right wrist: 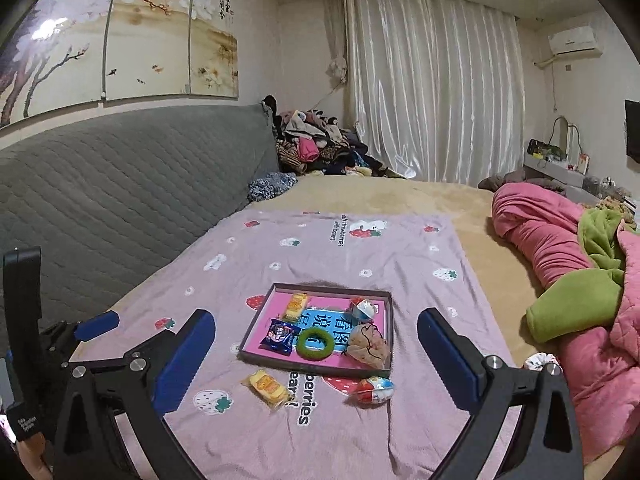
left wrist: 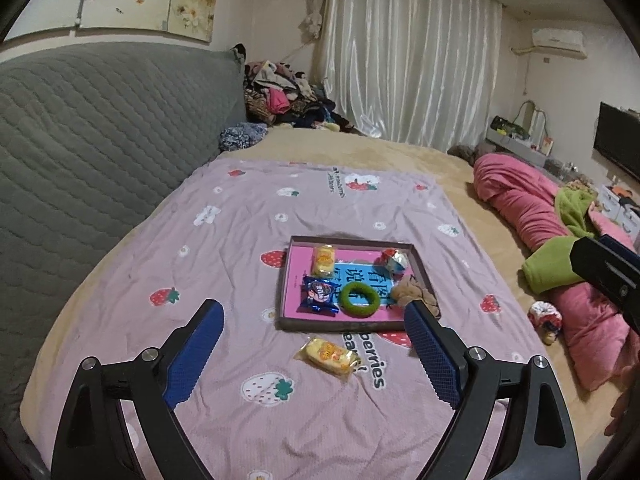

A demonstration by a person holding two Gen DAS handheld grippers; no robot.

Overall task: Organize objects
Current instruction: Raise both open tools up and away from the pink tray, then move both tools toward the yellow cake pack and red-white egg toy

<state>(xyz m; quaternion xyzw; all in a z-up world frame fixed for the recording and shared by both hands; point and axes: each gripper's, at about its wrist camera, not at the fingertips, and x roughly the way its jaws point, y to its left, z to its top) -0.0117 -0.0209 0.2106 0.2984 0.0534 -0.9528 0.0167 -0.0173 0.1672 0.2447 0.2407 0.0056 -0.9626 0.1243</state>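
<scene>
A shallow dark-rimmed tray (left wrist: 320, 326) (right wrist: 312, 368) with a pink floor lies on the lilac strawberry sheet. In it are a yellow snack pack (left wrist: 323, 260) (right wrist: 296, 306), a blue biscuit pack (left wrist: 319, 295) (right wrist: 279, 335), a green ring (left wrist: 359, 299) (right wrist: 315, 343), a tan scrunchie (left wrist: 412, 292) (right wrist: 368, 346) and a foil-wrapped egg (left wrist: 394, 260) (right wrist: 363, 307). On the sheet in front lie a second yellow snack pack (left wrist: 330, 357) (right wrist: 269, 389) and a red-and-blue wrapped egg (right wrist: 372, 390). My left gripper (left wrist: 314, 330) is open and empty above the sheet. My right gripper (right wrist: 316, 344) is open and empty.
A grey quilted headboard (left wrist: 92, 152) runs along the left. Pink and green bedding (left wrist: 560, 252) (right wrist: 580, 272) is heaped on the right, with a patterned scrunchie (left wrist: 545, 318) (right wrist: 538, 360) beside it. A pile of clothes (left wrist: 280, 96) lies at the back near the curtain.
</scene>
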